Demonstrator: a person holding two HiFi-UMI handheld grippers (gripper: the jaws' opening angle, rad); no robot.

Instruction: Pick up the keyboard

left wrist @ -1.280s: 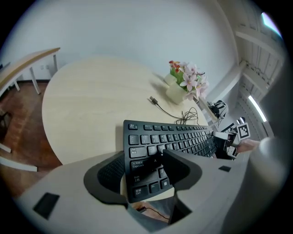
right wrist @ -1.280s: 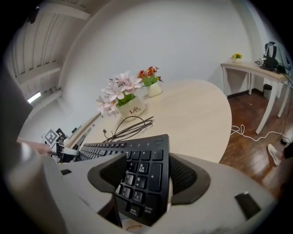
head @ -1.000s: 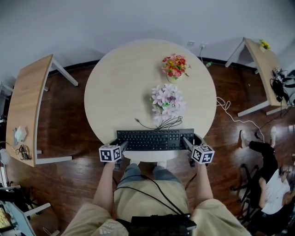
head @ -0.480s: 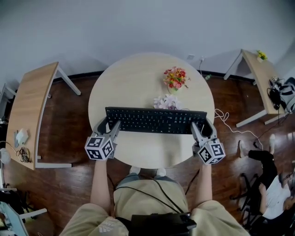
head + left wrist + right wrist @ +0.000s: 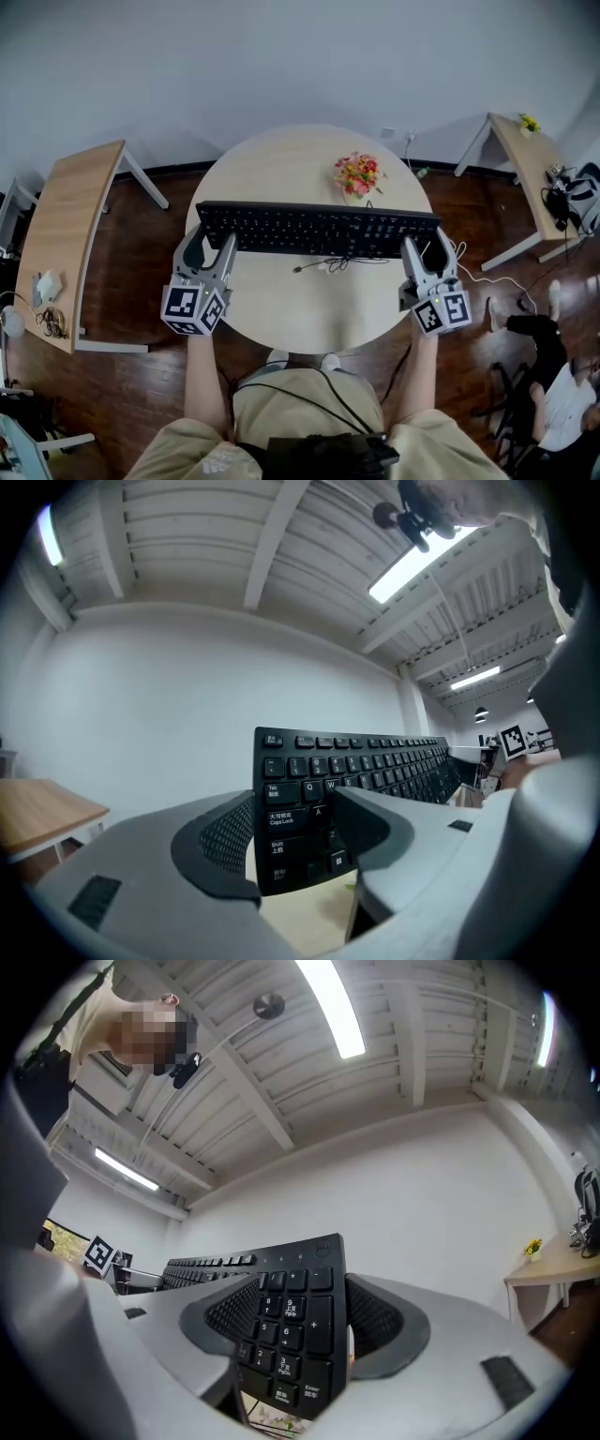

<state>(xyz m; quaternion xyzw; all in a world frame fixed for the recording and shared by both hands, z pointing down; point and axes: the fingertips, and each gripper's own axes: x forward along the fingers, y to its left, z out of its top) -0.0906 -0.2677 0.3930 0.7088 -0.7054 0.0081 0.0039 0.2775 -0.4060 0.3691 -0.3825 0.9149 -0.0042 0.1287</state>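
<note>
Closest to me are my own legs [image 5: 305, 412] in khaki, with a black cable running up the lap. Just beyond them my forearms reach out to either side of the round tabletop [image 5: 309, 314].

My left tool [image 5: 212, 242] clamps the left end of the keyboard [image 5: 319, 230]. Its jaws are opening very slightly, but the textured pads press on both faces at the Caps Lock and Shift keys. My right tool [image 5: 427, 246] is closed on the opposite end, with the number pad squeezed between its pads.

The keyboard hangs in the air between the two tools, clear of the tabletop. It spans nearly the full width of the tabletop and its keys tilt toward me. Its thin black cord [image 5: 328, 264] dangles in a loose tangle under the near edge.

Past the keyboard a small pot of red and yellow flowers [image 5: 357, 174] stands on the far part of the tabletop. Well apart on either side stand two wooden side tables, one on the left [image 5: 66, 234] and one on the right [image 5: 530, 141]. A plain white wall lies beyond.
</note>
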